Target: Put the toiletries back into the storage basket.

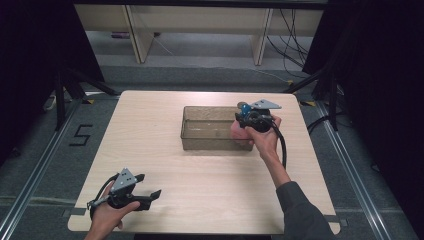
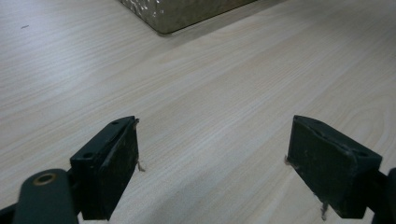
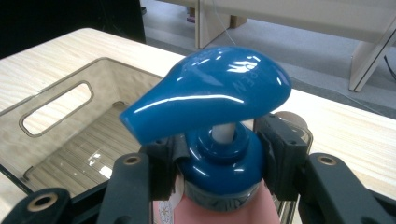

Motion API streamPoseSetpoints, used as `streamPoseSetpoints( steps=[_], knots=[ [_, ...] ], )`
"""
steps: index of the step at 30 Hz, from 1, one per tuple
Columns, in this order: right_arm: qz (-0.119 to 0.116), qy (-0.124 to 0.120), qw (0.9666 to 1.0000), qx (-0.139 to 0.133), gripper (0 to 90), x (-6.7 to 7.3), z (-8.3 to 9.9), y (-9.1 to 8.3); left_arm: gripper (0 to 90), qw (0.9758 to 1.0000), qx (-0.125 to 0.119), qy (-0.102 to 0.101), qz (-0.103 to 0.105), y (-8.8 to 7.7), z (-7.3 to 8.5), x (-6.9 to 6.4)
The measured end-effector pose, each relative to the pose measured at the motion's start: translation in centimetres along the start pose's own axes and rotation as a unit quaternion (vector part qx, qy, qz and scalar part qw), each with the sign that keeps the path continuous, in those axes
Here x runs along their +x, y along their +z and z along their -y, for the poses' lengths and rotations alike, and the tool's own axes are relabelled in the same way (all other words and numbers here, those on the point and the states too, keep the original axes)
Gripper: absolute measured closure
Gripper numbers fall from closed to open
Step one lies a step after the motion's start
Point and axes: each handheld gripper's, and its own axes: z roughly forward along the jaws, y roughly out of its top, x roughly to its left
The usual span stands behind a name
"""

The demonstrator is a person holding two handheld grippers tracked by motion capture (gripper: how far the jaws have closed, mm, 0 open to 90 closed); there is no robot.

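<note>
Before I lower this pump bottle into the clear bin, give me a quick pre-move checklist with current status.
1. Grip: right hand-held gripper jaws shut on the pump bottle at its blue collar: ok.
2. Bottle upright, pump head on top: ok.
3. Clear bin interior free of objects: ok.
4. Bottle held at the bin's right end: ok.
5. Left hand-held gripper open, at the table's near left corner, away from the bin: ok.
6. Height of the bottle's base over the bin floor: cannot tell.
</note>
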Motion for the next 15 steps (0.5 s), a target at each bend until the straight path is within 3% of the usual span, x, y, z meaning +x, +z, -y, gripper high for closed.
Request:
streamPoseSetpoints(
  steps=[1,5,6,7,8,11,13,14,15],
  knots=[
    [0.006,-0.009,0.9999,0.003,53.8,0.01,-0.01,-0.09,15.9,1.0000,0.001,0.001,-0.001,-0.04,0.03,-0.01],
    [0.004,-0.004,1.0000,0.002,53.8,0.09,0.18,-0.05,15.9,1.0000,0.000,0.000,-0.004,-0.07,-0.03,-0.02],
    [0.005,-0.016,0.9999,-0.001,53.8,-0.13,0.22,-0.05,15.9,1.0000,0.000,0.000,0.000,-0.04,0.01,0.00],
    [0.005,-0.015,0.9999,-0.003,53.8,-0.15,0.31,-0.08,15.9,1.0000,0.000,0.001,-0.001,-0.05,0.05,-0.01],
    [-0.002,0.001,1.0000,0.007,53.8,0.04,0.38,-0.20,15.9,1.0000,-0.002,0.000,0.000,-0.03,0.09,-0.02],
    [-0.002,0.001,1.0000,0.001,53.8,0.04,0.56,-0.19,15.9,1.0000,-0.002,0.000,-0.001,0.00,-0.02,0.01],
    [-0.002,-0.001,1.0000,0.002,53.8,0.09,0.58,-0.26,15.9,1.0000,0.001,-0.002,-0.002,-0.04,0.05,-0.04],
    [0.002,-0.019,0.9998,0.000,53.8,-0.13,0.51,-0.32,15.9,1.0000,0.001,-0.002,-0.001,-0.06,0.08,-0.04],
    [-0.001,-0.015,0.9999,0.002,53.8,-0.03,0.50,-0.35,15.9,1.0000,-0.002,0.001,-0.001,-0.03,0.06,0.00]
  ],
)
